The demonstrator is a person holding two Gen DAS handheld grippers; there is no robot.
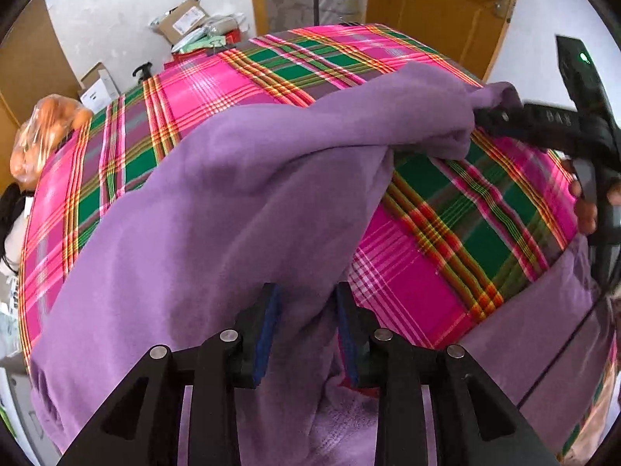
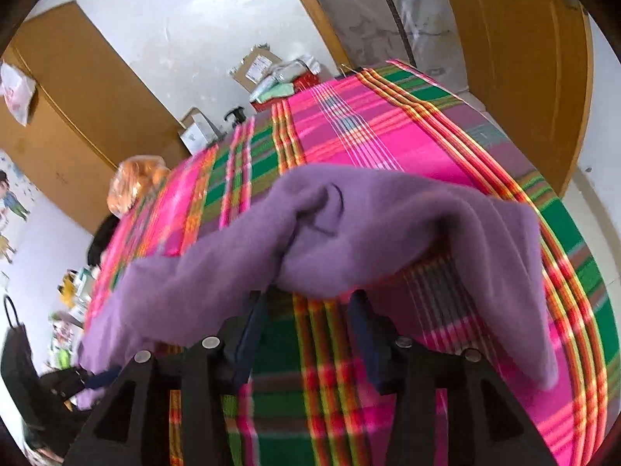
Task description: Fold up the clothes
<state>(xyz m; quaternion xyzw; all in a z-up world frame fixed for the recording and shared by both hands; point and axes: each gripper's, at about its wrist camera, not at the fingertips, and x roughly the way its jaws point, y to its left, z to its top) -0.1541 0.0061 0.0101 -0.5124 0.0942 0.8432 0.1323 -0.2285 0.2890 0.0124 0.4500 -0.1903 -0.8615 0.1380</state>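
Observation:
A purple fleece garment (image 1: 233, 194) lies bunched across a bright pink and green plaid cover (image 1: 446, 272). My left gripper (image 1: 306, 310) points down at its near end, and a thick fold of the fleece fills the gap between the blue pads, touching both. From there the cloth rises in a ridge to my right gripper (image 1: 481, 116), held by a hand (image 1: 586, 209) at the right edge. In the right wrist view the right gripper (image 2: 306, 306) stands open. The garment's (image 2: 388, 217) edge hangs just past its fingertips, and only plaid shows between the jaws.
A clear bag of orange fruit (image 1: 42, 139) sits at the far left edge of the cover. Cardboard boxes and packets (image 1: 182, 19) are piled against the white wall behind. A wooden door (image 1: 438, 0) stands at the back right.

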